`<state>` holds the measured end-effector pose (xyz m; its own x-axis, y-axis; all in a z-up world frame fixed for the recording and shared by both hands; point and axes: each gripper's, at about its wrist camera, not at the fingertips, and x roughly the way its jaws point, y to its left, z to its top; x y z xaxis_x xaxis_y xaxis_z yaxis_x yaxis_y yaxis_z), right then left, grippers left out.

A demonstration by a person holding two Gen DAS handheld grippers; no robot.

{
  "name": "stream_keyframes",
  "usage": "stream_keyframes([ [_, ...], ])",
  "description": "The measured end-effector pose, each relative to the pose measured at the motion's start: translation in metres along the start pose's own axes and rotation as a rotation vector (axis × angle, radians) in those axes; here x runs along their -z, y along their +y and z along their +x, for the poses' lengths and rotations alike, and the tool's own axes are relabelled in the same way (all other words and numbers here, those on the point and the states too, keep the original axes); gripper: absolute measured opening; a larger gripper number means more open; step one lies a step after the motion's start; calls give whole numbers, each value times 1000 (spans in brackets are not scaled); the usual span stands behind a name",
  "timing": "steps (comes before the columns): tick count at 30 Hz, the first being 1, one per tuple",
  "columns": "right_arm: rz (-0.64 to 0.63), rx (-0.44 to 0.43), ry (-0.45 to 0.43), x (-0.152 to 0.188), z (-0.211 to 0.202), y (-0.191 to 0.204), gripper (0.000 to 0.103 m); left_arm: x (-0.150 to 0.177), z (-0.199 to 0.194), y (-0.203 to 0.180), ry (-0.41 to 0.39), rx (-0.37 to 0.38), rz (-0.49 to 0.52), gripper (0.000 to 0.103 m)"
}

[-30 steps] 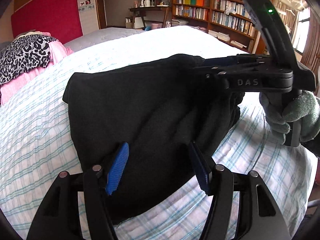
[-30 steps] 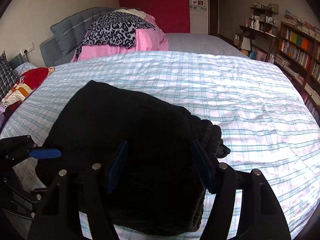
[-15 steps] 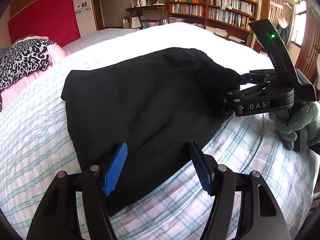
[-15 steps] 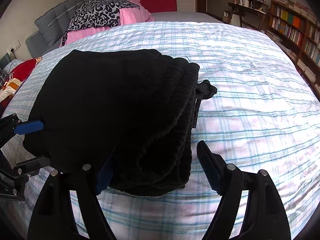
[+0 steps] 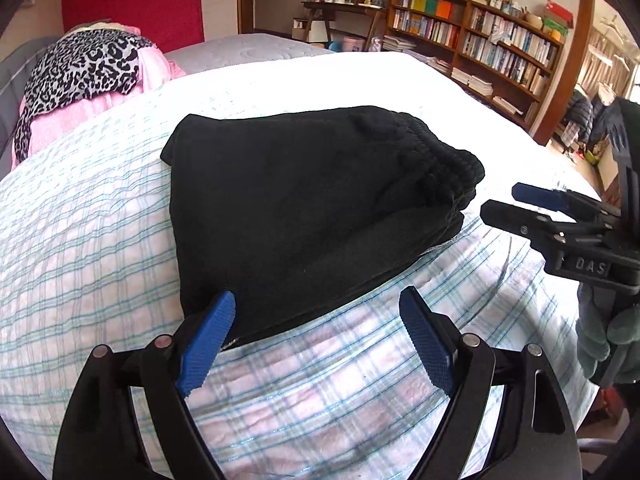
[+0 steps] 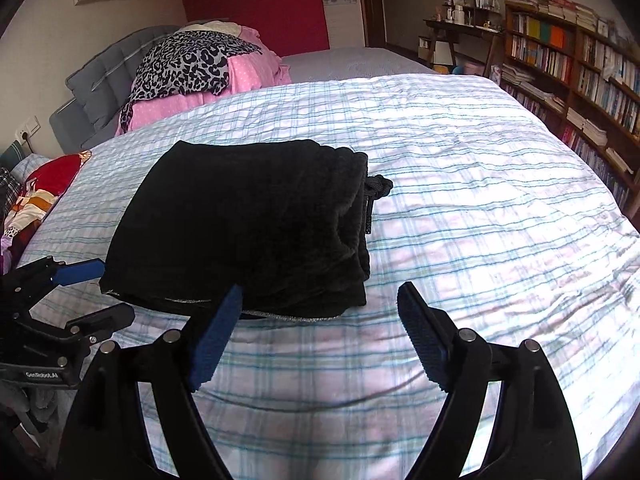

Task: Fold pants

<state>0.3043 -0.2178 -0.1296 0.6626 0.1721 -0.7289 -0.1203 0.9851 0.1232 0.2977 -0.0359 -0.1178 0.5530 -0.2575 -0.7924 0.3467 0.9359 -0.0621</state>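
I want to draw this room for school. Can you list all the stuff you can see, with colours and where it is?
pants: one, black, folded on the bed
bedspread: one, white with blue-green checks, covering the bed
leopard-print cloth: one, black and grey, on the pink bedding
pink bedding: one pile, at the headboard
bookshelf: one, brown, against the far wall
red panel: one, on the wall
left gripper: black, blue pads, jaws opening, holding nothing
right gripper: black, blue pads, jaws opening, holding nothing
gloved hand: one, grey-green, holding the right gripper
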Motion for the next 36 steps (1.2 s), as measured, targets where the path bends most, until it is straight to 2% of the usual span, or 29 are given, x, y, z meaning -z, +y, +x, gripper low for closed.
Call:
stream_keyframes([
  [7, 10, 22, -20, 16, -30, 5, 83, 8, -22, 2, -22, -72, -37, 84],
  [10, 17, 16, -40, 15, -42, 8, 91, 12, -30, 2, -32, -90, -48, 84],
  [12, 14, 16, -64, 14, -51, 14, 92, 13, -35, 3, -37, -102, -57, 84],
  [14, 6, 29, -85, 14, -59, 18, 95, 14, -40, 4, -42, -118, -67, 90],
  [16, 2, 33, -108, 15, -67, 21, 99, 15, -44, 4, -56, -136, -75, 91],
  [26, 14, 60, -155, 15, -84, 21, 100, 17, -63, 5, -84, -211, -94, 92],
  [31, 11, 61, -144, 15, -84, 21, 100, 12, -74, -5, -121, -223, -66, 92],
  [36, -6, 62, -136, 17, -82, 24, 100, 8, -74, -11, -118, -244, -59, 93],
])
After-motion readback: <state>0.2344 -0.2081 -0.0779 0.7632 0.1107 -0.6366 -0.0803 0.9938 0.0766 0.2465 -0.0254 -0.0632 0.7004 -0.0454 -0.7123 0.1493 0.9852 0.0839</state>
